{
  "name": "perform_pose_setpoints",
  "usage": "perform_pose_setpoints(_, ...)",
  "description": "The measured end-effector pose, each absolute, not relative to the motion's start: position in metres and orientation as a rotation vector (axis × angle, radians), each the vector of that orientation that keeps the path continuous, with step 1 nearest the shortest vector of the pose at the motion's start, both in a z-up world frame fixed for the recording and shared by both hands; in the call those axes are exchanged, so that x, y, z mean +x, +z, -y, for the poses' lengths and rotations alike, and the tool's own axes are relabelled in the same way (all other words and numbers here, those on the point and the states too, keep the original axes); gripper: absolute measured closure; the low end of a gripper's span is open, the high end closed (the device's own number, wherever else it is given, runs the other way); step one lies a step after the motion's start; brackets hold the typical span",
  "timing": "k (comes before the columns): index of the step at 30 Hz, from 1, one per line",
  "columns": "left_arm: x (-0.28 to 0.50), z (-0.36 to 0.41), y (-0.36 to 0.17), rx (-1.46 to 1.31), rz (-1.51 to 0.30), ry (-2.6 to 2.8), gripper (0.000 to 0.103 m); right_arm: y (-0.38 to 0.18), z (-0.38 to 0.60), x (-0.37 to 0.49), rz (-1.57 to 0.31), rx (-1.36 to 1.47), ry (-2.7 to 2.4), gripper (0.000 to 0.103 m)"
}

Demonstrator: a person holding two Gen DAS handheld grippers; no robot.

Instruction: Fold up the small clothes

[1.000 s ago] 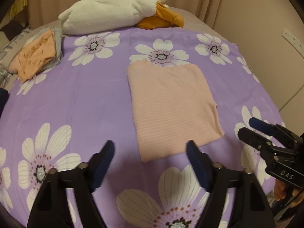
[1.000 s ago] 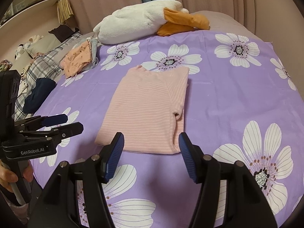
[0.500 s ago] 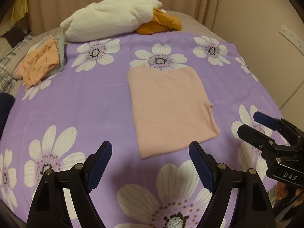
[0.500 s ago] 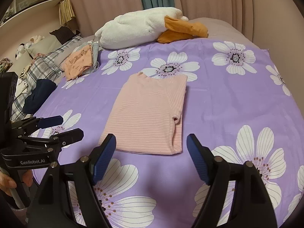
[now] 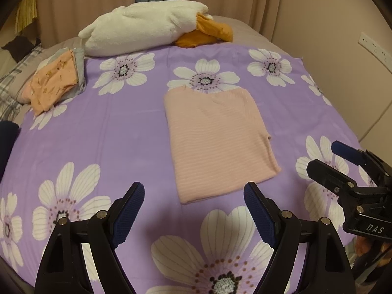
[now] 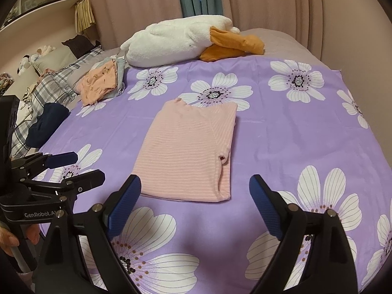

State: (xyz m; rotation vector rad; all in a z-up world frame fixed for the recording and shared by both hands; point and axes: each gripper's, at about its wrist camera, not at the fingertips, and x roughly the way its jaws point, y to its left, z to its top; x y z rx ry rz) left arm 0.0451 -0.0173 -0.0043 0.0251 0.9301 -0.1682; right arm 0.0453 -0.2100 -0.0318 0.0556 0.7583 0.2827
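A pink striped shirt [image 5: 215, 142] lies folded lengthwise, flat on the purple flowered bedsheet [image 5: 117, 132]; it also shows in the right wrist view [image 6: 188, 152]. My left gripper [image 5: 193, 210] is open and empty, hovering just short of the shirt's near hem. My right gripper [image 6: 194, 203] is open and empty, also just short of the near hem. Each gripper shows at the side of the other's view: the right one [image 5: 330, 156] and the left one [image 6: 83, 166].
A pile of folded clothes [image 5: 56, 80] sits at the sheet's far left corner. A white and orange plush duck [image 5: 152, 29] lies across the far end. A dark blue garment [image 6: 46, 125] and plaid bedding [image 6: 49, 85] lie off to the left. A wall runs along the right.
Both grippers have drawn back and up from the shirt, and their jaws have opened wider. The shirt has not moved.
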Motion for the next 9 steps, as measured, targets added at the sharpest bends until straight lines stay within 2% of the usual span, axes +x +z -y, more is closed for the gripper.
perform_pose_setpoints(9,0.0441,0.0152,-0.0033,0.016,-0.928,-0.168,0.02,-0.0298,0.2098,0.0444,-0.762,0.055,0.274,0.011)
